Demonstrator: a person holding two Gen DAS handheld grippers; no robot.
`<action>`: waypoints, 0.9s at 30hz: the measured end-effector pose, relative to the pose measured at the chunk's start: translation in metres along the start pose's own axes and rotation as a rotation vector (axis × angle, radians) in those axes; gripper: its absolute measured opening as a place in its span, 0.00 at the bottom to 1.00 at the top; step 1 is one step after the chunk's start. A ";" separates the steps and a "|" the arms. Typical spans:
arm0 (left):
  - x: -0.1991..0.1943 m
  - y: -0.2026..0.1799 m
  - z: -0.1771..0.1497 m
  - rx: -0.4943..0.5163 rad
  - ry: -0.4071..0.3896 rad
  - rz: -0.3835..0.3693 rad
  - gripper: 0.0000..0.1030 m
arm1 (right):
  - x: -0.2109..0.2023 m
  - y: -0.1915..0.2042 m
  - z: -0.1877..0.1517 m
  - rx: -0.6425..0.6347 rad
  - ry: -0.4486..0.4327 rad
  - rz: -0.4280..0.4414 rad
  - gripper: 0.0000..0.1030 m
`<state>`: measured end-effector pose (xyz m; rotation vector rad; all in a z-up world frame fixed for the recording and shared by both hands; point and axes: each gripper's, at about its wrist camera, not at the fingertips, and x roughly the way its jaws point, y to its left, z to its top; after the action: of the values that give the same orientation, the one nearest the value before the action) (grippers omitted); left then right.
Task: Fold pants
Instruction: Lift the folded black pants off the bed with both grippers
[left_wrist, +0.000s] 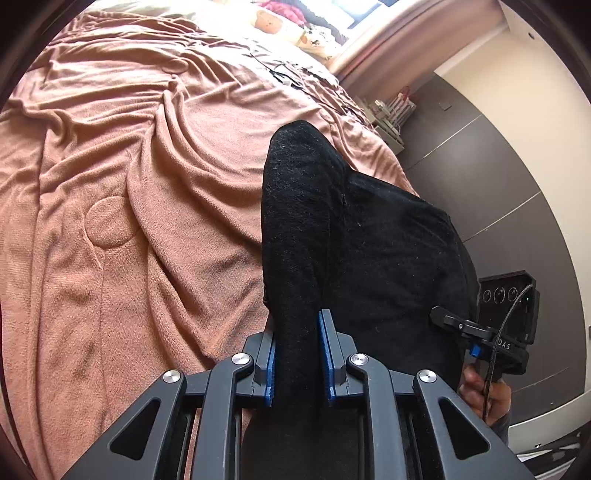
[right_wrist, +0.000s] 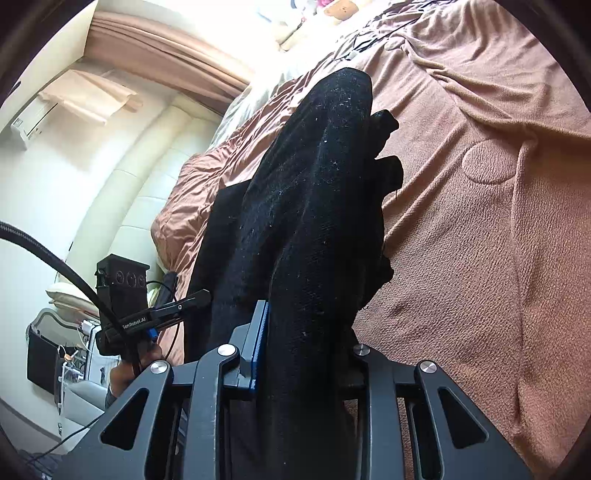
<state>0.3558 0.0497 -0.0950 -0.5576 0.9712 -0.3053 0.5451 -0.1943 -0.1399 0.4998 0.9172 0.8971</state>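
Nearest to each camera, the left gripper and the right gripper have their jaws pinching bunched folds of the black pants, which rise from the blanket on the bed. Such thick, uneven bunches may slip out, or the hanging legs may drag and twist the fold. Farther away I see no container.

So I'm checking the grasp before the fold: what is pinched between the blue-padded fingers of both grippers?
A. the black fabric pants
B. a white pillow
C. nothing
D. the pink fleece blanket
A: the black fabric pants sit clamped in the left gripper and in the right gripper, lifted off the pink fleece blanket.
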 end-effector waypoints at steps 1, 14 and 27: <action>-0.004 -0.003 -0.001 0.002 -0.007 -0.007 0.20 | -0.004 0.002 -0.003 -0.009 -0.005 -0.002 0.23; -0.063 -0.057 -0.014 0.070 -0.112 -0.055 0.20 | -0.063 0.049 -0.032 -0.124 -0.105 -0.016 0.22; -0.103 -0.112 -0.030 0.136 -0.167 -0.092 0.19 | -0.122 0.082 -0.066 -0.196 -0.172 -0.044 0.22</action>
<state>0.2750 -0.0014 0.0271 -0.4958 0.7589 -0.3982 0.4165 -0.2506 -0.0604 0.3795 0.6738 0.8793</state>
